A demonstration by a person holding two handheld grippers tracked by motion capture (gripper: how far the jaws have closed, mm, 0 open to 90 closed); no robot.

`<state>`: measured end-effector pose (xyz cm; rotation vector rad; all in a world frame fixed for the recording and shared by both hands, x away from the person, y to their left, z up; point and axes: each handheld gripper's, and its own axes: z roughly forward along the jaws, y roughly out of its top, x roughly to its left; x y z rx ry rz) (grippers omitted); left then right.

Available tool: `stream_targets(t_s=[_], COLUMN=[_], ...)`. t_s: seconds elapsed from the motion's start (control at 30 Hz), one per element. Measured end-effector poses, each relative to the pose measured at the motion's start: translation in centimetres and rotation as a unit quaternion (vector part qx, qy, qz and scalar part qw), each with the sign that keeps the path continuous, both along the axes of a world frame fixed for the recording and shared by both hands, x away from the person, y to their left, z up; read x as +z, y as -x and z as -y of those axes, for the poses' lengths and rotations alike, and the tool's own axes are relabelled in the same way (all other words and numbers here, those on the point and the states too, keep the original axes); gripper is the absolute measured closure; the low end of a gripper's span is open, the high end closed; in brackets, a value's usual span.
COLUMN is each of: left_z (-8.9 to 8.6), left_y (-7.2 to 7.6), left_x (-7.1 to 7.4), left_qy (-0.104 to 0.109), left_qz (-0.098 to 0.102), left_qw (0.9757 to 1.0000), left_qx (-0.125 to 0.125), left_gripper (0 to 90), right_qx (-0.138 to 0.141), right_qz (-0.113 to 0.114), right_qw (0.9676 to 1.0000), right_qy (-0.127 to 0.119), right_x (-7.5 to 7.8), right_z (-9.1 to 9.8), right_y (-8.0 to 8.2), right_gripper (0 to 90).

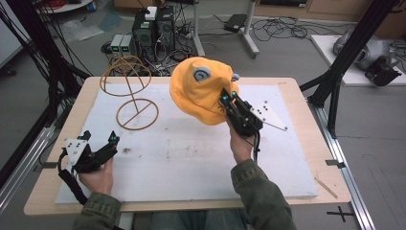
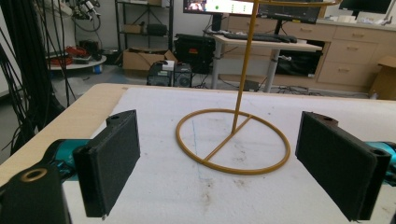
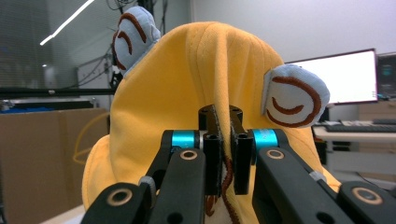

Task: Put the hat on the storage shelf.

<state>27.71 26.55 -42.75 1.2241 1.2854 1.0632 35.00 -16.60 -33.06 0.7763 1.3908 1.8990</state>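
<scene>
Yellow hat [image 1: 198, 93] hangs pinched in the right gripper [image 1: 229, 99]; left gripper [image 1: 114, 140] waits, fingers spread. Next, probably, lowering it onto the wire stand [image 1: 131, 93].

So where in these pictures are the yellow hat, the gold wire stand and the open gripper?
yellow hat [image 1: 198, 91]: high view, on its crown.
gold wire stand [image 2: 232, 168]: left gripper view, on the front of its base ring.
left gripper [image 1: 99, 139]: high view, between its open jaws.

No legible text, labels, brands or numbers are present. The monitor [image 2: 219, 6] in the left gripper view shows a lit screen, but its content is too small to read. The hat [image 3: 196, 93] carries embroidered curved marks, not lettering.
</scene>
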Motion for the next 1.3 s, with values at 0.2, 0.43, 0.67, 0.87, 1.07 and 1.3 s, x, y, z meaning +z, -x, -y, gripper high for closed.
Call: stream_targets(t_s=[0.2, 0.43, 0.67, 0.87, 1.07, 1.3], left_z=[0.0, -0.2, -0.8, -0.9, -0.8, -0.9], left_y=[-0.1, -0.1, 0.0, -0.2, -0.3, -0.3], left_x=[-0.1, -0.1, -0.3, -0.7, -0.6, -0.6], left_qy=[0.003, 0.013, 0.024, 0.030, 0.024, 0.025], left_qz=[-0.004, -0.002, -0.005, -0.011, -0.010, -0.010], left_qw=[1.0000, 0.9999, 0.9997, 0.9995, 0.9996, 0.9996], left_qx=[-0.007, -0.006, -0.003, -0.007, -0.012, -0.013], left_gripper=[14.1, 14.2, 14.1, 14.2, 14.1, 14.1], right_qx=[0.023, 0.051, 0.078, 0.099, 0.123, 0.133], right_qz=[-0.002, -0.005, -0.001, -0.010, -0.028, -0.051], right_qw=[0.9997, 0.9985, 0.9964, 0.9943, 0.9907, 0.9853], right_qy=[0.004, 0.018, 0.032, 0.038, 0.050, 0.094], right_x=[2.0, 4.1, 6.2, 7.2, 7.6, 7.0], right_z=[-3.3, -7.6, -11.7, -14.7, -18.8, -21.3], right_y=[-2.1, -4.4, -6.2, -7.6, -10.1, -10.9], right_gripper=[87.7, 87.6, 87.6, 87.4, 87.2, 86.5])
